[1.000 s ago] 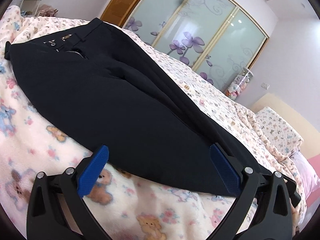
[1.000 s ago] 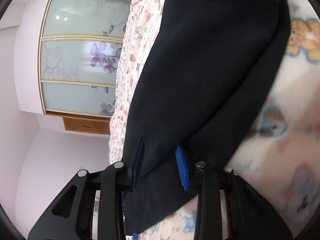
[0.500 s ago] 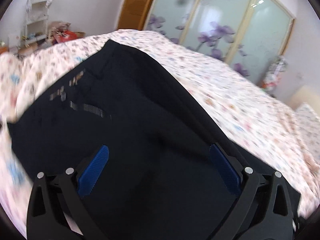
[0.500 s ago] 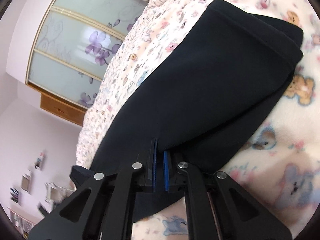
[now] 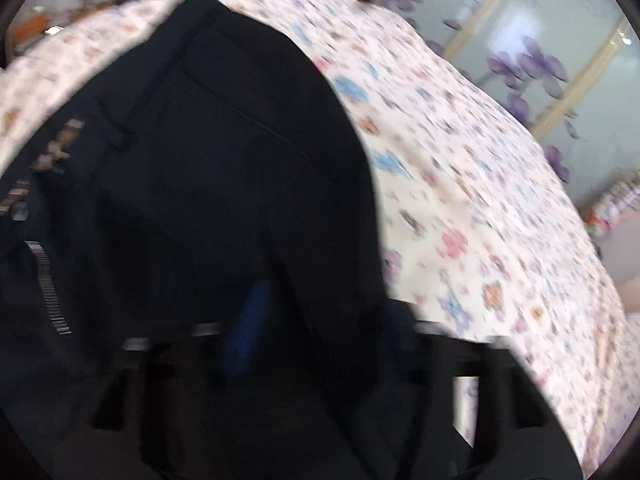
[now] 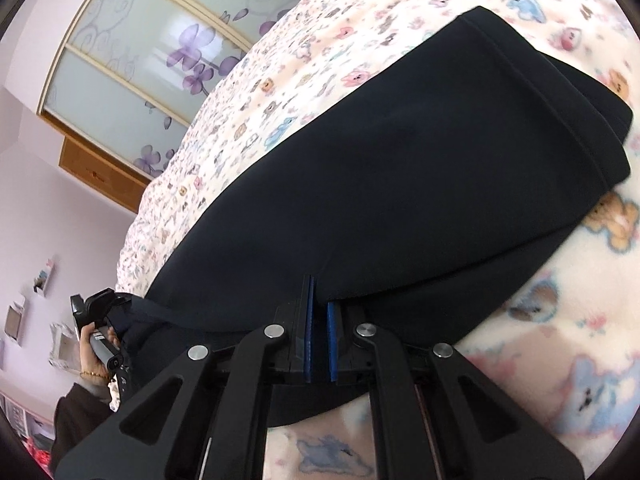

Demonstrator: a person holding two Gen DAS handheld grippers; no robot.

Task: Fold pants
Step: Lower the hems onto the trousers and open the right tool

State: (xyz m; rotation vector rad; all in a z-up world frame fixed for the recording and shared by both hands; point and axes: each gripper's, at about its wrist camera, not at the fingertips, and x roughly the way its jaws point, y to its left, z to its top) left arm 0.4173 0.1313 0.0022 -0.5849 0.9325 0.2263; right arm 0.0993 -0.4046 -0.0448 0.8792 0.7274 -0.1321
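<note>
Black pants (image 6: 400,184) lie lengthwise on the teddy-bear blanket, hem end (image 6: 560,92) at the far right of the right wrist view. My right gripper (image 6: 319,312) is shut on the near edge of the pant leg, cloth pinched between the blue pads. In the blurred left wrist view the waistband end (image 5: 180,140) with button and zipper fills the frame. My left gripper (image 5: 320,320) sits over the dark cloth near the waist; one blue pad (image 5: 248,320) shows, the other is lost against the fabric, so its opening is unclear.
The bed's bear-print blanket (image 6: 580,320) surrounds the pants. A sliding wardrobe with purple flowers (image 6: 160,60) stands behind the bed. The person's hand holding the left gripper (image 6: 96,328) shows at the left of the right wrist view.
My right gripper closed on the pant leg edge and lifted and turned. My left gripper moved fast along the pants to the waistband end, and its pads came closer together.
</note>
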